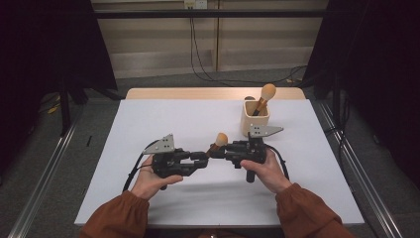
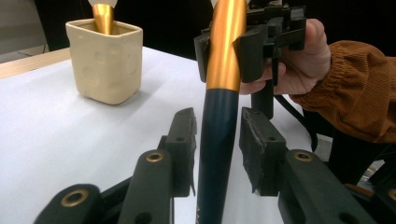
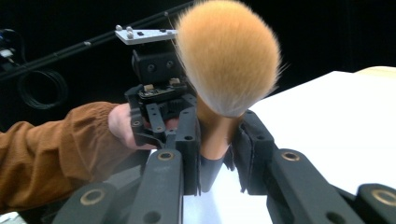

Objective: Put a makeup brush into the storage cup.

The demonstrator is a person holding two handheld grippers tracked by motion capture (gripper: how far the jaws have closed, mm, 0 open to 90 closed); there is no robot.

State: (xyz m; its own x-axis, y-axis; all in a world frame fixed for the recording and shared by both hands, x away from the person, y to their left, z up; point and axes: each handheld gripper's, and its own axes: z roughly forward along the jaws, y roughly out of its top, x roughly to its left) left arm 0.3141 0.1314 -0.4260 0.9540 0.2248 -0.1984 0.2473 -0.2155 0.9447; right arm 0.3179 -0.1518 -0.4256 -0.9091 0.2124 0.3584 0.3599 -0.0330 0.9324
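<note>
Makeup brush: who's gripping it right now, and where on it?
The right gripper is shut on the makeup brush at its gold ferrule, below the bristles. The left gripper straddles the dark handle, pads apart from it, not gripping.

Glossy gold-metallic and navy brush handle [image 2: 219, 107], soft fluffy bristles [image 3: 229, 56], matt, perhaps ceramic, dimpled cup [image 2: 106, 60].

Place: a lab-style recording booth, not a home.
Bench: bare white bench [image 1: 163, 119], centre of the high view.
Surroundings: black curtains [image 1: 54, 44] upper left and right, metal floor rails [image 1: 44, 173] at both sides.
Cabling: wall socket [image 1: 194, 4] with cables [image 1: 198, 59], top centre.
</note>
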